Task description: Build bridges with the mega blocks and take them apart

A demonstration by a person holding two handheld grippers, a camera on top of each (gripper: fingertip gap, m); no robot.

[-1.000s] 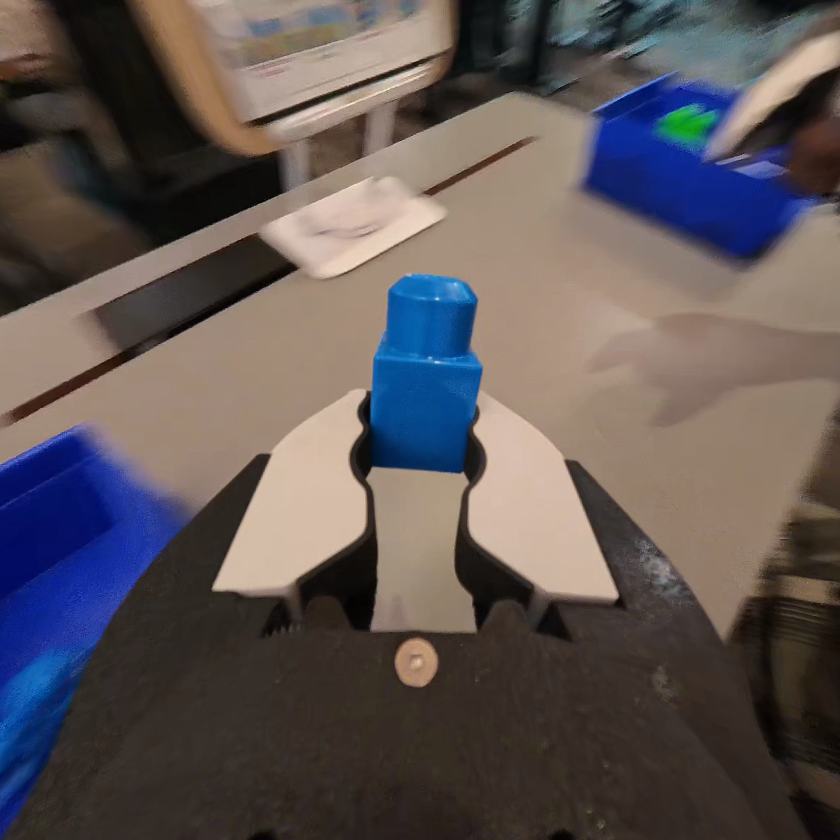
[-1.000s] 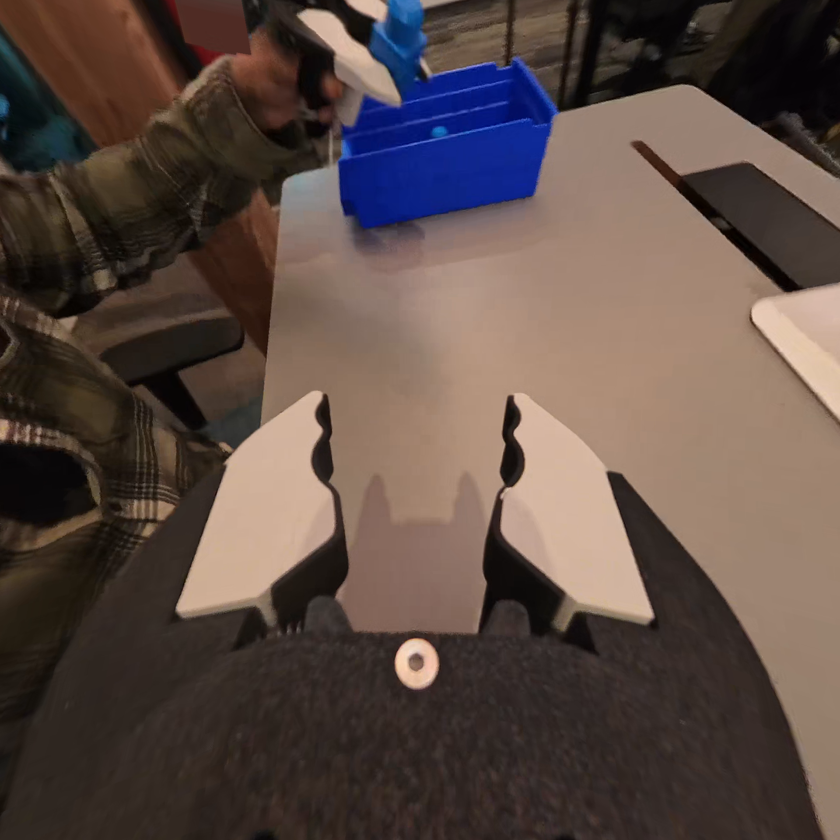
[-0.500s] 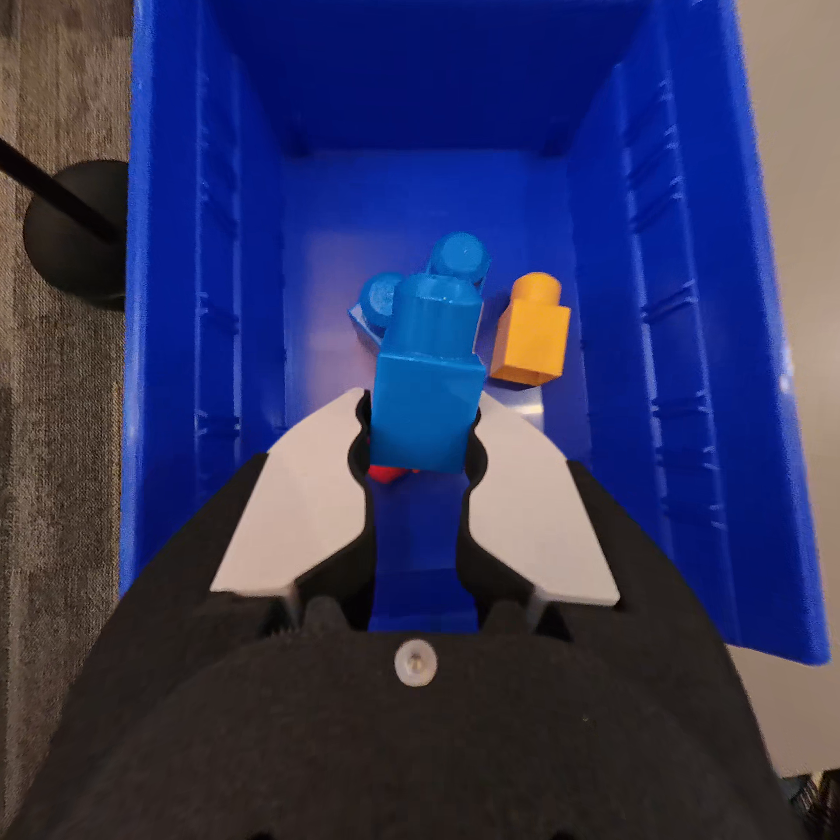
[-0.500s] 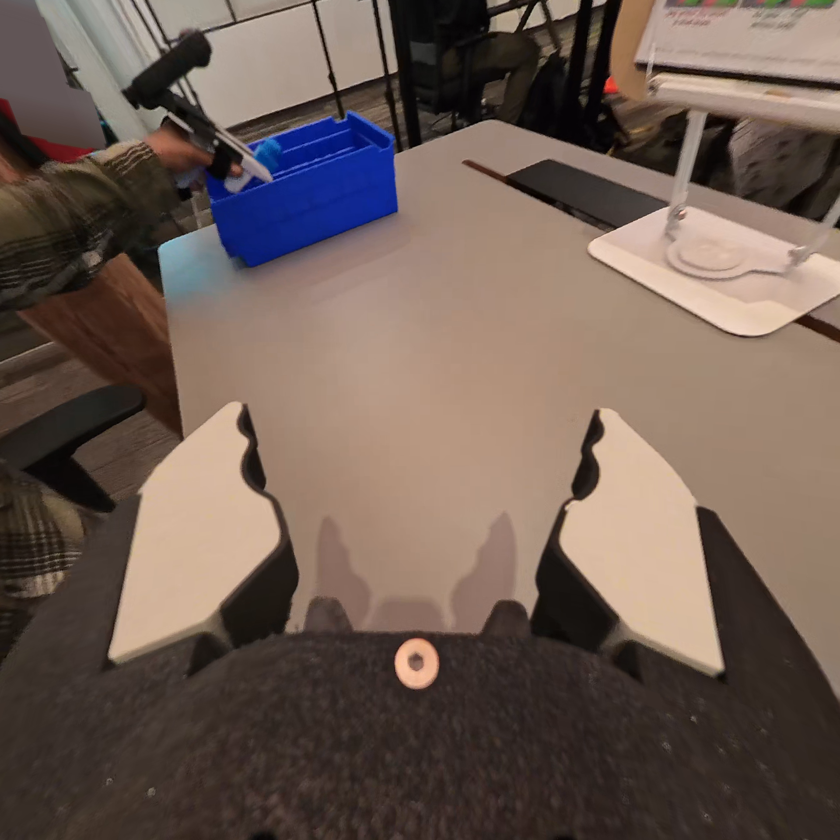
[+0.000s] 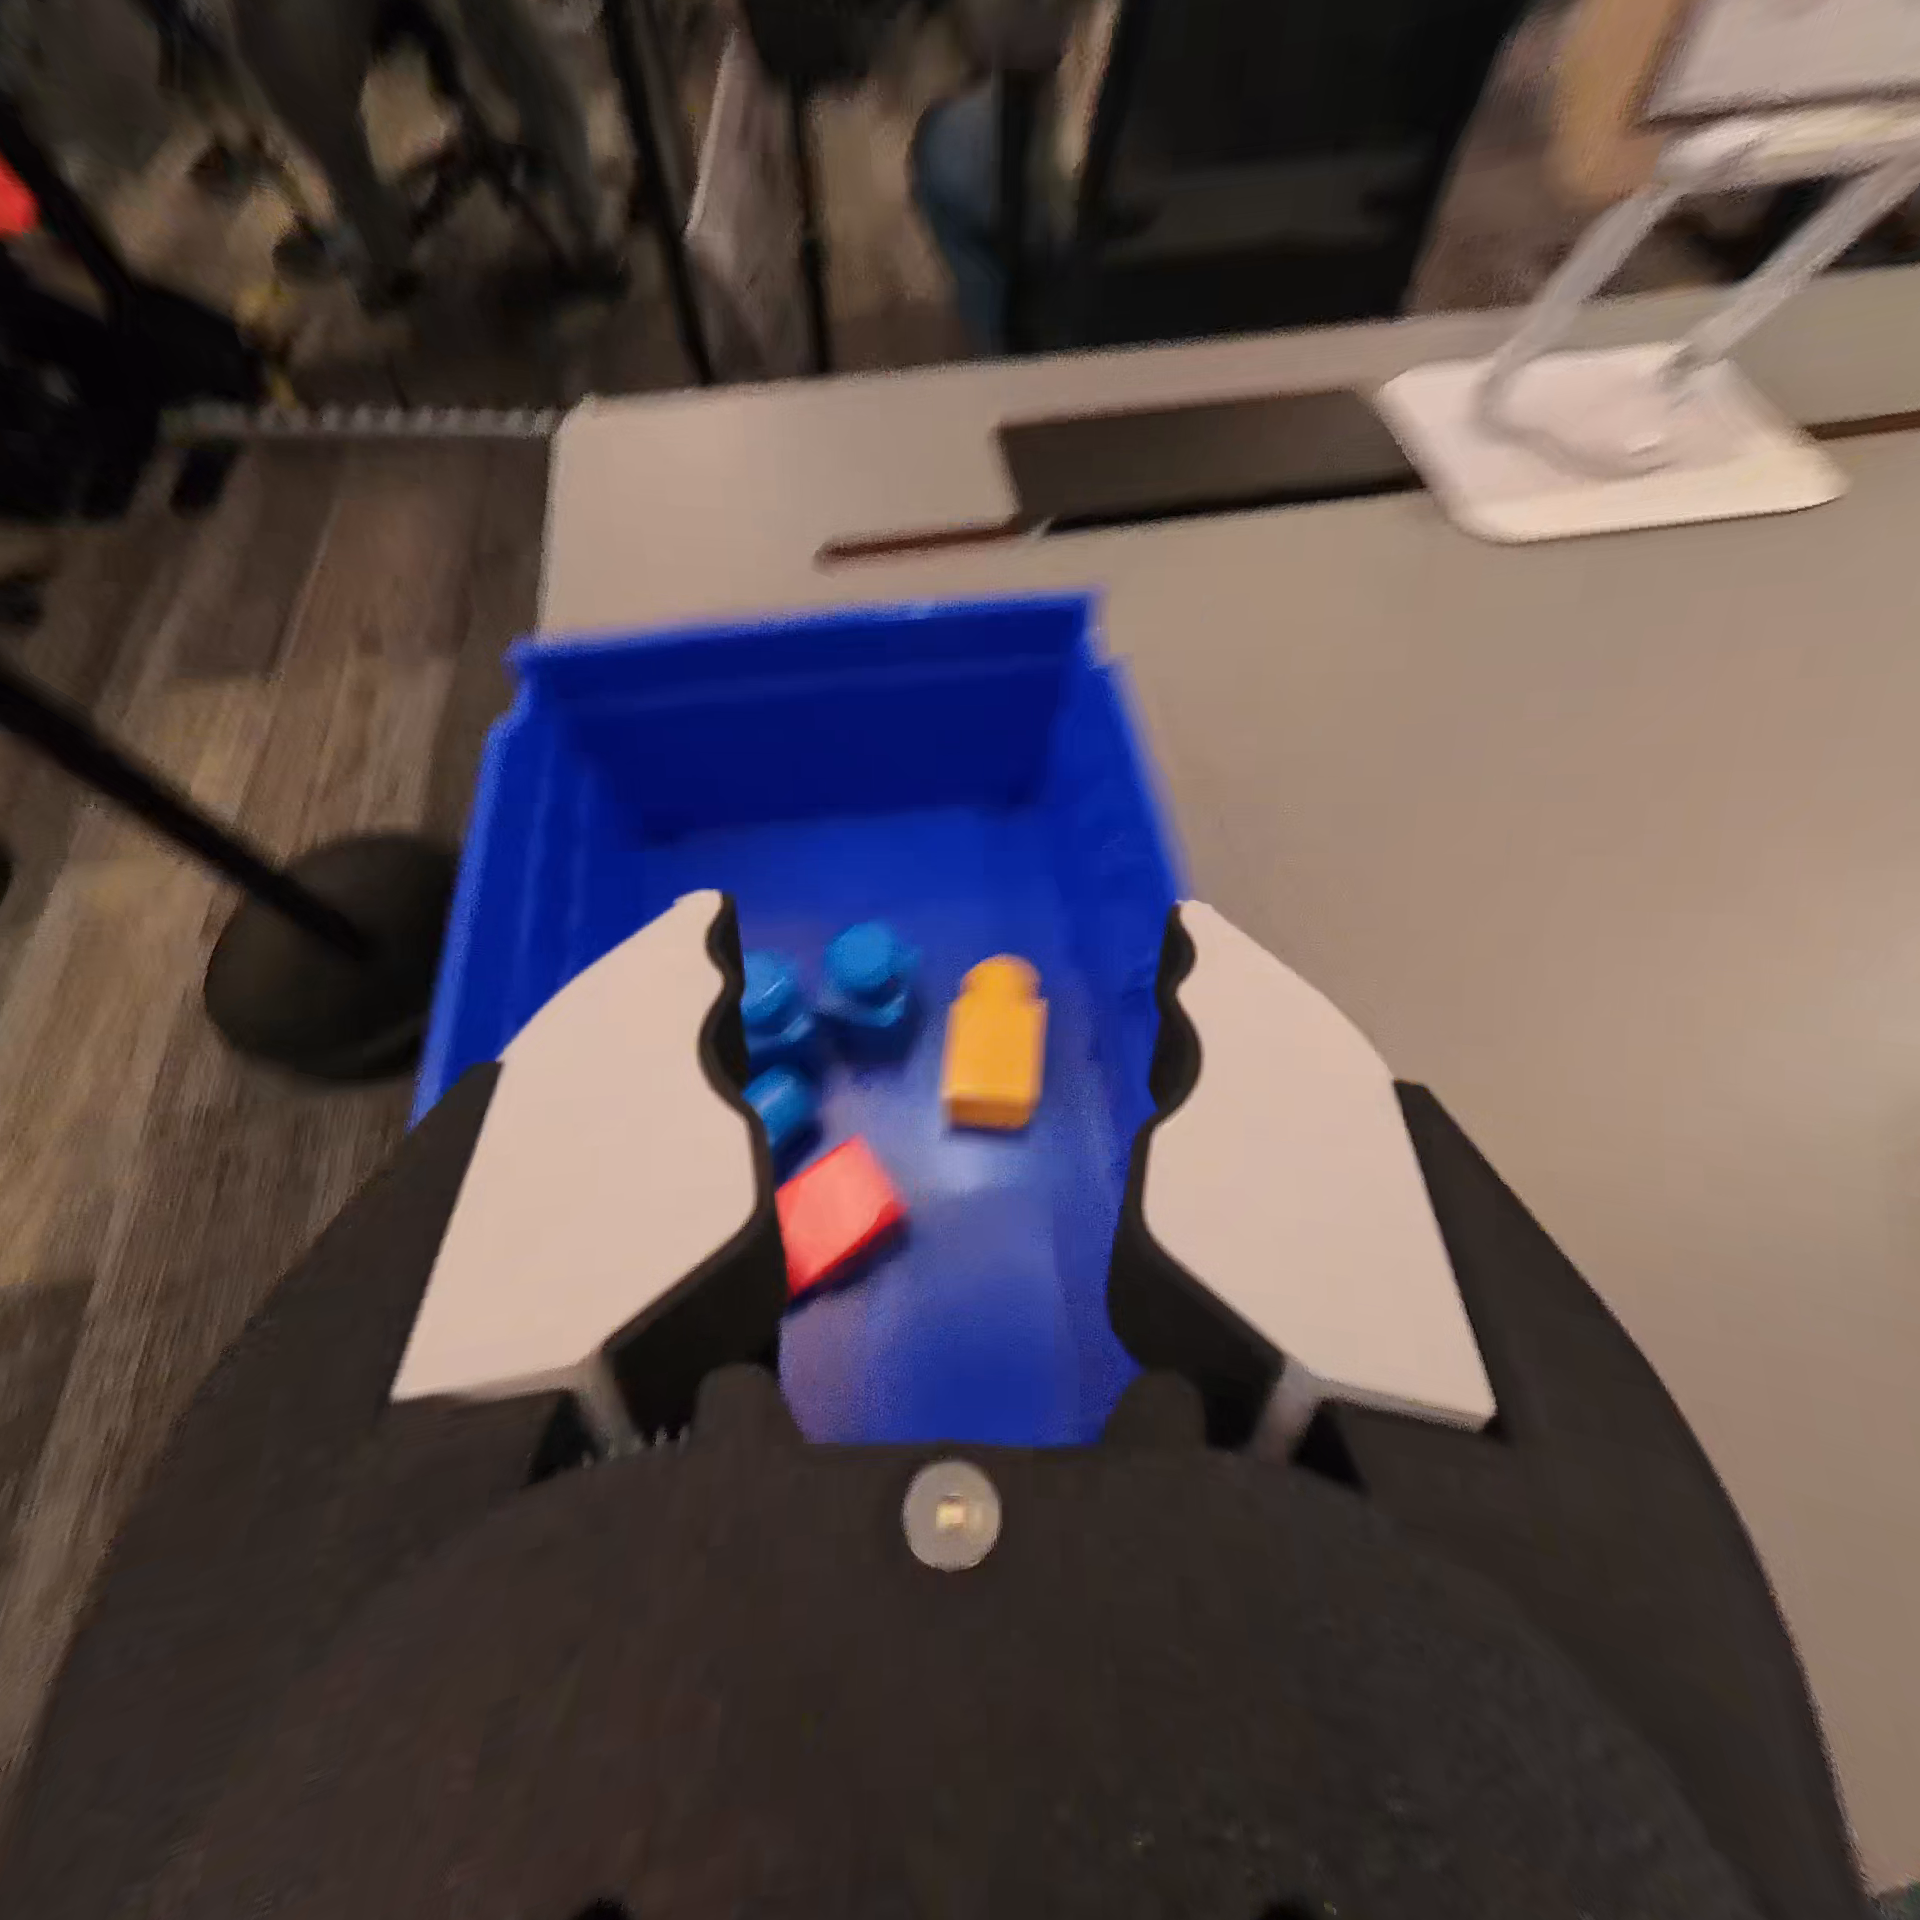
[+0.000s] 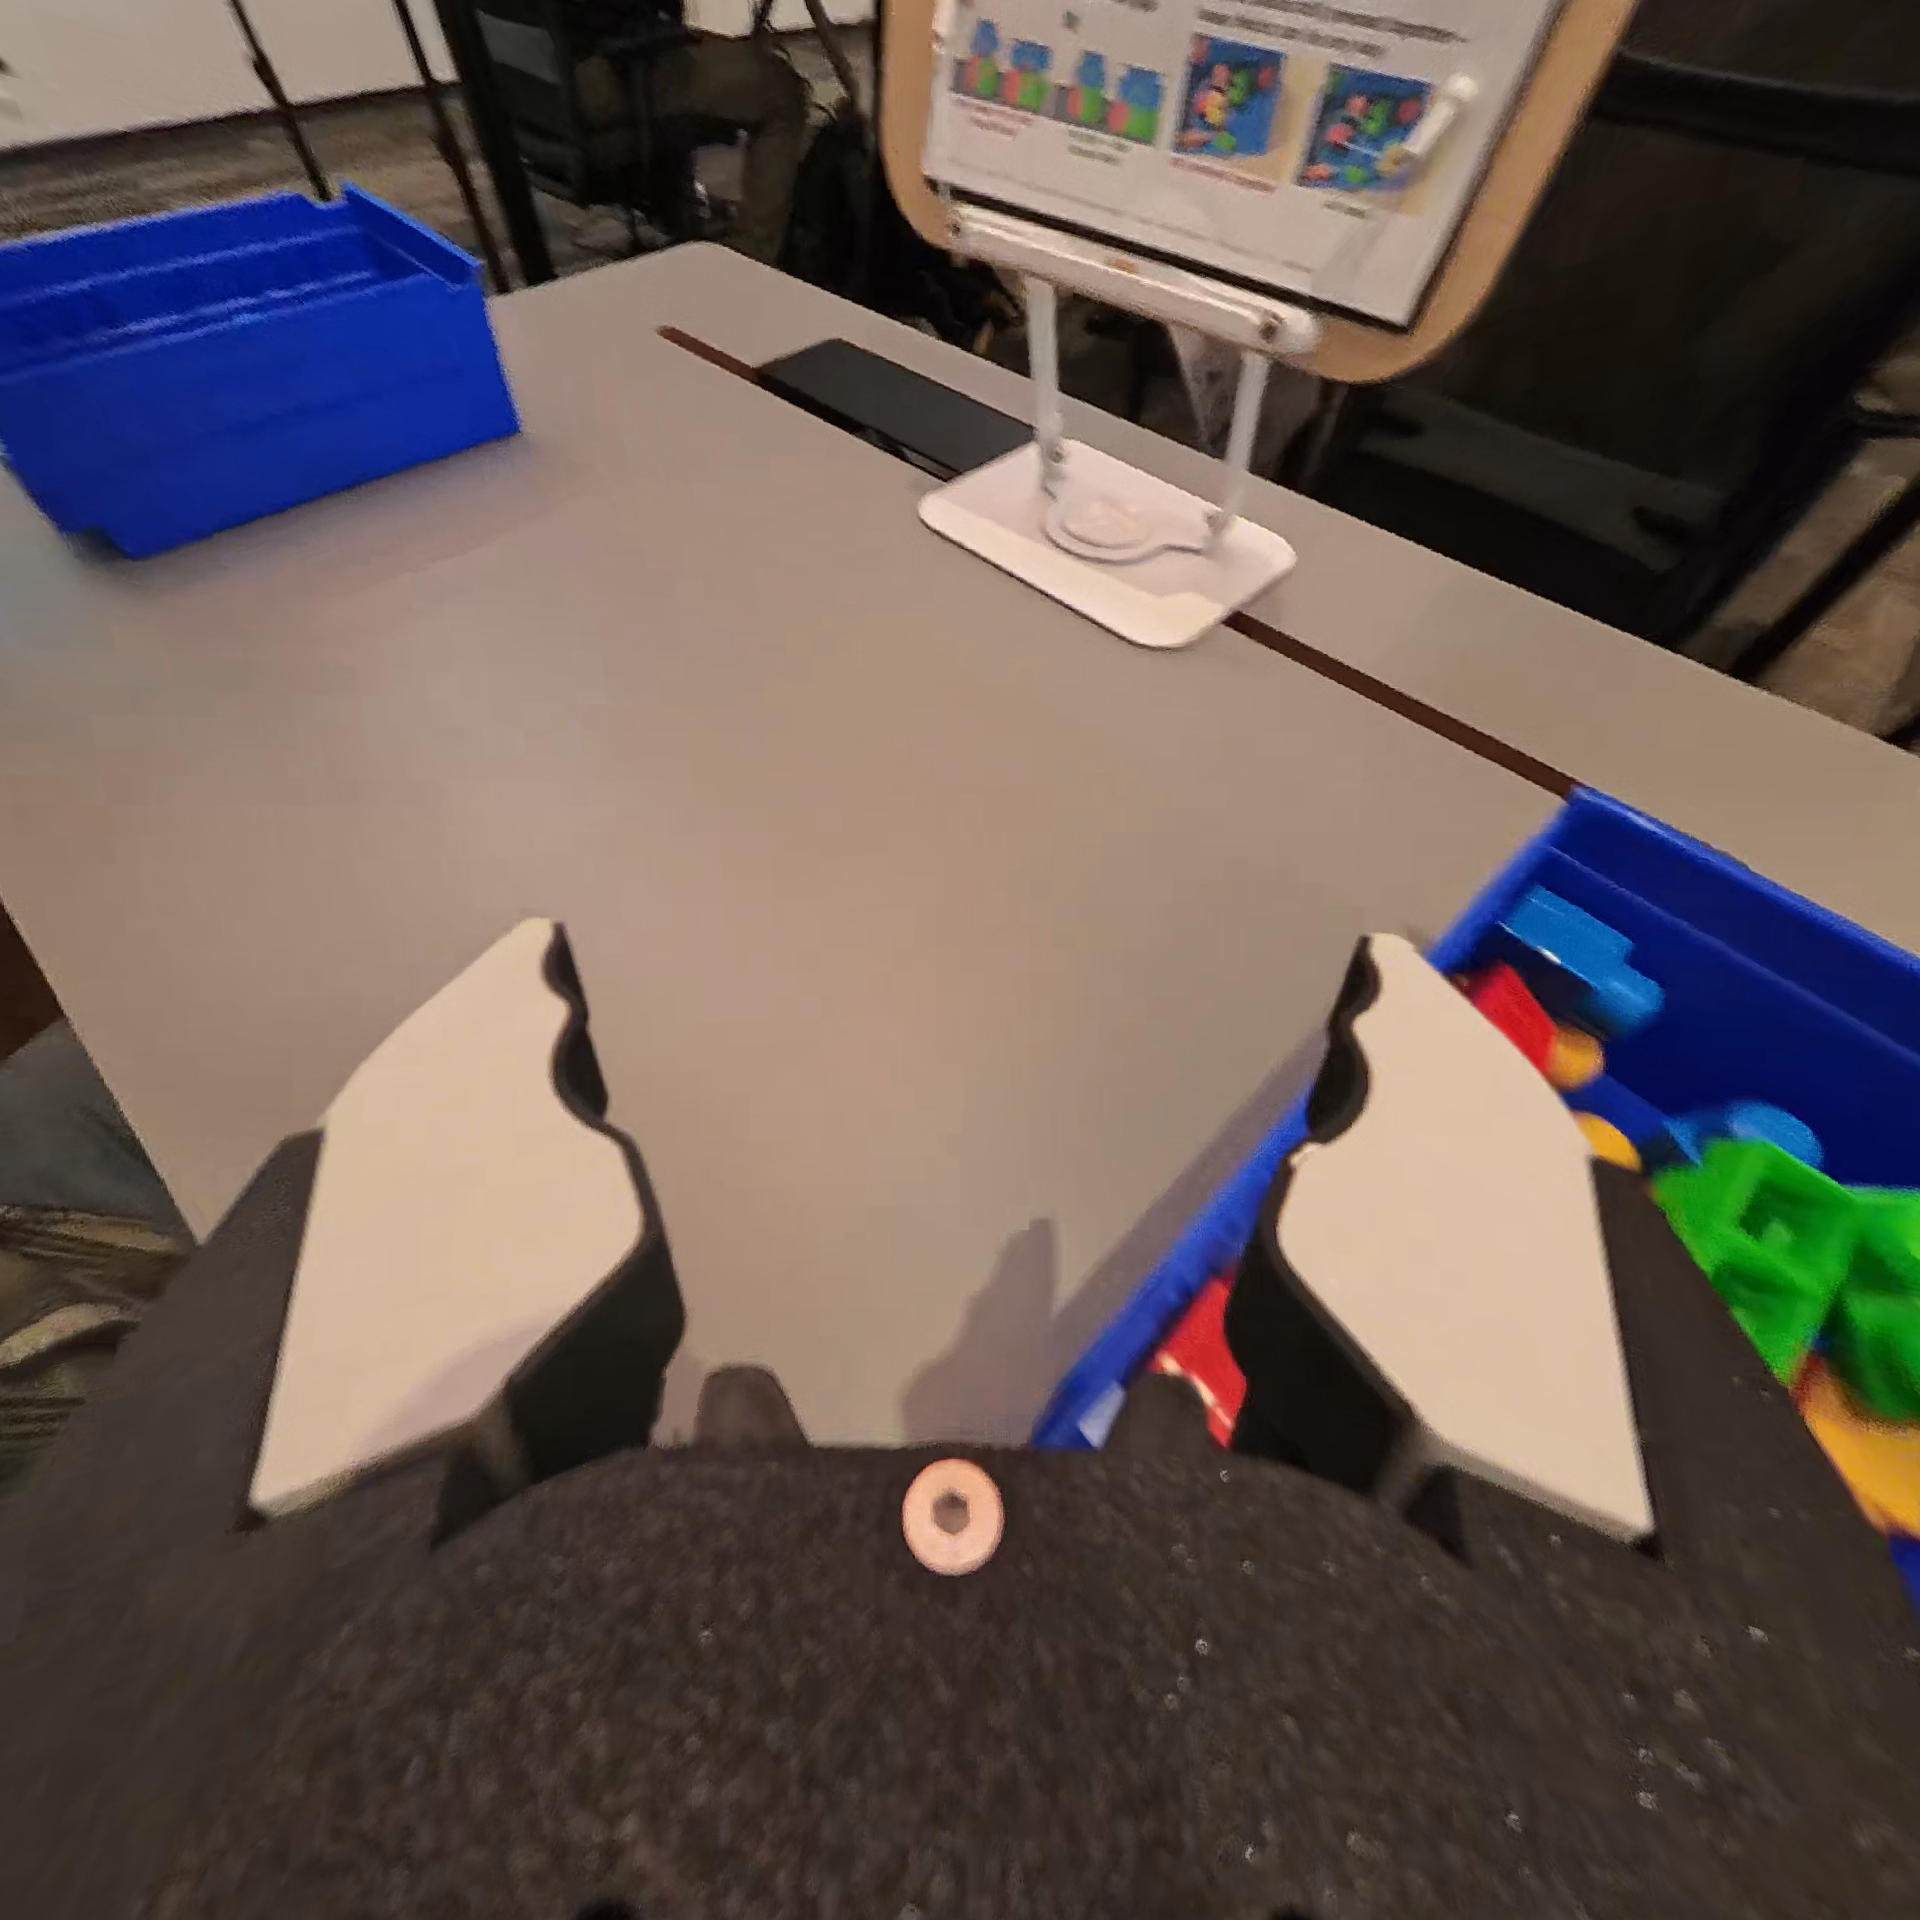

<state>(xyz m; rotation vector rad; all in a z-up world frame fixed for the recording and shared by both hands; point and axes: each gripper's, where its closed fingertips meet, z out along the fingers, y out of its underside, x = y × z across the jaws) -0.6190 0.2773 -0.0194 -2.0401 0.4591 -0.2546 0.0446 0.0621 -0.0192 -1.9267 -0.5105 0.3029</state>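
Blocks lie on the floor of a blue bin (image 5: 520, 894) at the table's corner, seen from above between the jaws of the left gripper (image 5: 951, 925), which are spread wide and hold nothing. In that bin an orange block (image 5: 992, 1044) lies on its side toward the right wall, a red block (image 5: 836, 1210) rests tilted nearer the camera, and three blue blocks (image 5: 868, 971) sit close together to the left, one partly hidden by the left finger. The view is blurred, so finer detail of the pieces cannot be told. The right gripper (image 6: 961, 945) hangs over the bare grey table (image 6: 831, 748), its jaws also released and empty. Just beside its right finger stands a second blue bin (image 6: 1507, 883) piled with mixed blocks: a green block (image 6: 1787, 1257) on top, blue and red ones behind it, and orange ones showing around it. Far off to the left the first bin shows again at the table's edge, well apart from the second. Across the table a white stand (image 6: 1112, 540) props up a board with a picture sheet (image 6: 1195, 114).
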